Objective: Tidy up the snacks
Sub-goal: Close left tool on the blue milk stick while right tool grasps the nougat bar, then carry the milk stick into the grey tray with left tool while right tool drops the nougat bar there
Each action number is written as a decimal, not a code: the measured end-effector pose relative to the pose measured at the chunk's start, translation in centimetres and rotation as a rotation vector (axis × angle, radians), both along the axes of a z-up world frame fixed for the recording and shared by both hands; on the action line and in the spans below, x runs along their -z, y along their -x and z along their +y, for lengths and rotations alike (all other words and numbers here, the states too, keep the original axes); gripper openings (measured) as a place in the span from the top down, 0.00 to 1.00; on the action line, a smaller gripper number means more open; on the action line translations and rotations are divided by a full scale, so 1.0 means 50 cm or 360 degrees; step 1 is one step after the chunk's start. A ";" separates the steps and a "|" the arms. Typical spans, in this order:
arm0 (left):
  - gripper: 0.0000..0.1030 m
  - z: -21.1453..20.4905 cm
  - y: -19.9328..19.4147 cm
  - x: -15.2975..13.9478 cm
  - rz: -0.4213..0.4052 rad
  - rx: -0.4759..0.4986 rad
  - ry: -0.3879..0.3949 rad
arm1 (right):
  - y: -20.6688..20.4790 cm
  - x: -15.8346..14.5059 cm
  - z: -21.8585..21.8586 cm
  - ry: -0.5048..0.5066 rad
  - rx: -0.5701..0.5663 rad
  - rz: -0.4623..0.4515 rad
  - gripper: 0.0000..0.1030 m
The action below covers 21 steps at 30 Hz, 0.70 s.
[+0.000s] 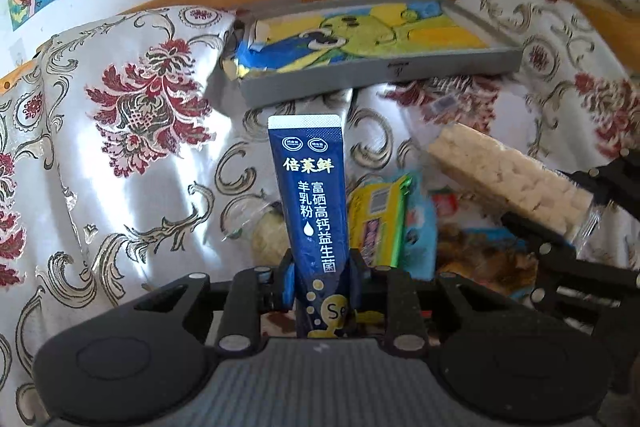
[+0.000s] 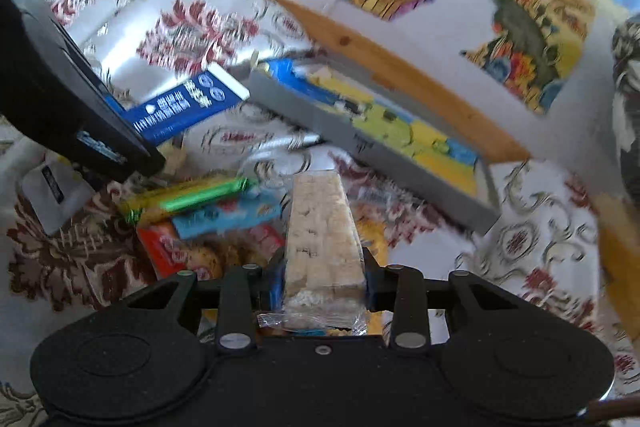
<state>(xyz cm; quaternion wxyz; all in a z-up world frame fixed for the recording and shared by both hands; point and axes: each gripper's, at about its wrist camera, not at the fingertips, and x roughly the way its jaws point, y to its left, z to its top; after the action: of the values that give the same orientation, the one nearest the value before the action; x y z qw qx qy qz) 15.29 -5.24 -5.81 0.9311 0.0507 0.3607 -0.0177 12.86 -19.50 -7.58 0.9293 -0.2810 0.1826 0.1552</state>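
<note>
**Both tongs loaded above the snack pile**

While both tongs hung over the floral cloth (image 1: 120, 155), each one pinched a snack. Left gripper (image 1: 322, 263) was pressed onto the lower part of a dark blue stick sachet (image 1: 310, 187), which stood upright between its 2 fingers, white sealed end pointing away from the tong. Right gripper (image 2: 324, 267) clamped a pale rice-crisp bar (image 2: 320, 227) in clear wrap near its crimped end; bar ran straight ahead along the fingers.

From the left tong, the bar (image 1: 508, 179) sat ahead and to the right, held clear of the pile. From the right tong, the sachet (image 2: 188, 107) showed up ahead-left, motion-blurred.

Loose snacks lay below and just ahead of both tongs: yellow-green pack (image 2: 188, 199), light blue pack (image 2: 228, 215), red pack (image 2: 164, 247). Grey tray (image 1: 400, 75) with a colourful picture lining sat further ahead on the cloth, past the sachet tip, apart from the pile.
</note>
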 end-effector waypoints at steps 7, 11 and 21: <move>0.74 -0.013 -0.007 -0.054 -0.0057 0.0036 0.0104 | 0.005 -0.044 -0.029 -0.0141 0.0043 -0.0102 0.64; 0.73 -0.012 -0.026 -0.082 -0.0061 0.0032 0.0179 | 0.002 -0.063 -0.049 -0.0209 0.0071 -0.0152 0.64; 0.73 -0.005 -0.114 -0.119 -0.0009 -0.0088 0.0257 | -0.040 -0.107 -0.083 -0.0341 0.0086 -0.0249 0.64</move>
<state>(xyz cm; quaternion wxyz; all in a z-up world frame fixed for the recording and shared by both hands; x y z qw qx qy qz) 21.00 -5.48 0.12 0.9333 -0.0344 0.3567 -0.0209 14.88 -23.65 -2.21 0.9693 -0.1862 0.0993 0.1262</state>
